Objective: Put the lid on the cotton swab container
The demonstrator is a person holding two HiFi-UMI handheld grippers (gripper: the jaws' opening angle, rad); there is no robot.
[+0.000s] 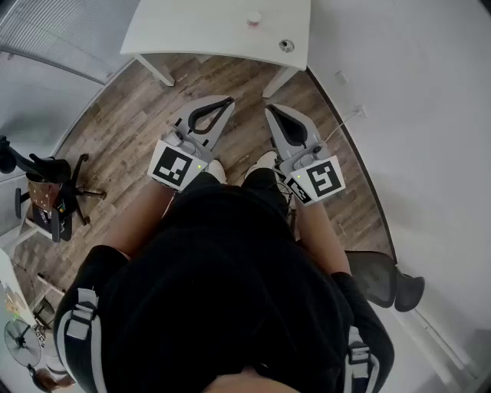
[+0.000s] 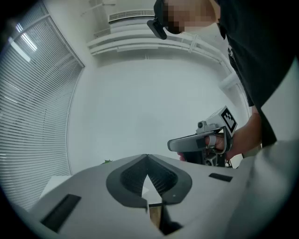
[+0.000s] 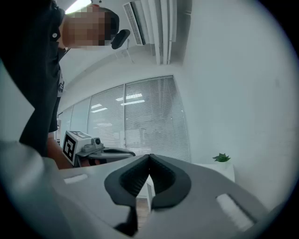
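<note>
Both tools are clenched on nothing and held level over the wood floor (image 1: 130, 123): the left tool (image 1: 228, 100) and right tool (image 1: 270, 111) point toward the far white desk (image 1: 192, 34), well short of it. Two small things sit apart near the desk's right edge, a pink-topped piece (image 1: 254, 19) and a round grey piece (image 1: 285, 45), probably the swab container and its lid. The step in hand appears to be the approach. It would go best by closing in squarely on the desk, releasing both tools before reaching, steadying the container with one and taking the lid by its rim with the other, kept flat. Which piece is which is too small to tell. The desk's far side is cut off, the person's body covers the near floor, and both tool views show only wall and blinds.
</note>
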